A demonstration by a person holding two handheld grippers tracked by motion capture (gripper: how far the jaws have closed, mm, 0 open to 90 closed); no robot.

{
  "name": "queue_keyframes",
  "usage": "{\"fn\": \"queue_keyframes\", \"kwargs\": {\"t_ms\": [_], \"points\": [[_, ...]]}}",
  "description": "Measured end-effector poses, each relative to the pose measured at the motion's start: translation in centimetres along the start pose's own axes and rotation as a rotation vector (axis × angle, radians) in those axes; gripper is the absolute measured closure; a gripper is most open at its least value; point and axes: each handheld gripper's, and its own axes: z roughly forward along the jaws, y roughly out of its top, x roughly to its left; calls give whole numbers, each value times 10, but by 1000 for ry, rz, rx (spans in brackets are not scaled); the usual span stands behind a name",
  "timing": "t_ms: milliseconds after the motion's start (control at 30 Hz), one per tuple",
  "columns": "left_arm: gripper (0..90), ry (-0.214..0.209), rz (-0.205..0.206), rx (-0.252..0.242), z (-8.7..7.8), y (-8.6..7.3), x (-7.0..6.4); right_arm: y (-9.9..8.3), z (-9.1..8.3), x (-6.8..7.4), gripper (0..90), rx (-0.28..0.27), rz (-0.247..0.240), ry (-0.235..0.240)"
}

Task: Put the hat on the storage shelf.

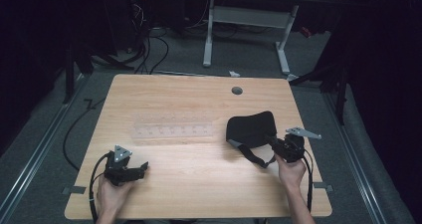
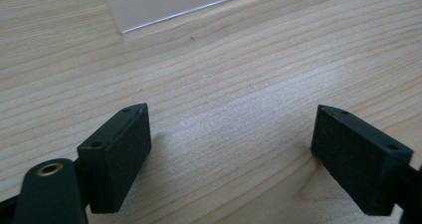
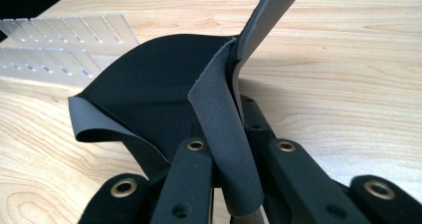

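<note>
High view shows one black mask [image 1: 251,128] on the right half of the table [image 1: 189,184], its long axis running roughly left to right with its strap [image 1: 251,155] looping toward me, and one clear rack [image 1: 172,130] lying flat near the middle; I can read no writing on either. My right gripper [image 1: 276,143] is pinching the mask's right edge, and in the right gripper view the grey-lined fabric [image 3: 219,114] rises between the closed jaws. My left gripper [image 1: 144,167] rests near the front left with its jaws spread wide over bare wood, well apart from the mask.
</note>
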Motion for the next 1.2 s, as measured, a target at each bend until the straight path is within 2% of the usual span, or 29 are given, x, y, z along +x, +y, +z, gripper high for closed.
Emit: {"fn": "queue_keyframes", "kwargs": {"t_ms": [133, 367, 467, 567, 600, 633, 667, 833, 933, 1167, 1200], "points": [[185, -12, -16, -3, -1, 1, 0, -1, -6, -1, 858, -11, 17, 6], [192, -57, -12, -30, -9, 8, -4, -1, -21, 2, 857, -27, 11, 21], [184, -91, 11, -32, -14, 12, -11, -2, -28, 9, 857, -33, -7, 40], [173, -110, 17, -35, -16, 13, -15, -3, -31, 15, 858, -35, -19, 58], [172, -136, 21, -33, -20, 13, -19, -3, -32, 17, 858, -34, -20, 66], [171, -136, 21, -33, -20, 13, -19, -3, -33, 19, 858, -38, -26, 72], [169, -154, 30, -32, -22, 13, -24, -4, -35, 21, 858, -39, -31, 77], [161, -200, 58, 0, -24, 10, -36, -4, -39, 31, 857, -33, -44, 110], [163, -207, 88, 14, -25, 8, -41, -2, -40, 38, 857, -25, -45, 122], [167, -253, 72, 16, -30, 12, -48, 2, -41, 53, 857, -25, -60, 169], [167, -265, 75, 8, -32, 13, -51, 4, -40, 59, 857, -22, -68, 184]]}}
